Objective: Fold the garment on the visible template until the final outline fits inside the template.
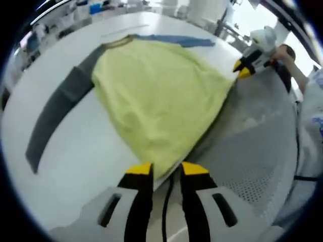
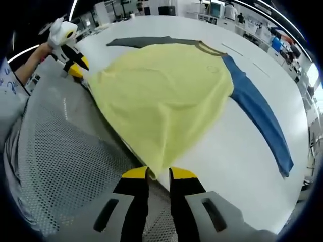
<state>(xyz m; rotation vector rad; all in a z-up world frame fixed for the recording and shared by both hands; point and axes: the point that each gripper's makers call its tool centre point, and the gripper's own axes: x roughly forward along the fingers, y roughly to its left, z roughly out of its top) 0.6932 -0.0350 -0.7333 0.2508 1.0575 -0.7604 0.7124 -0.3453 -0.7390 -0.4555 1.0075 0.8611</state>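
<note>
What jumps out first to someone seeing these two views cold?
The big yellow shirt spread flat on the white table, with one grey sleeve and one blue sleeve stretched out to opposite sides. Next, the left hand-held gripper and right hand-held gripper, yellow-tipped, each meeting a hem corner at the table's near edge, beside a perforated grey panel.

I see the garment (image 1: 161,96), a yellow long-sleeved shirt with one grey sleeve and one blue sleeve, spread flat on the white table (image 1: 75,166). Its hem corners reach the table's near edge, over the perforated mat (image 2: 65,151).
</note>
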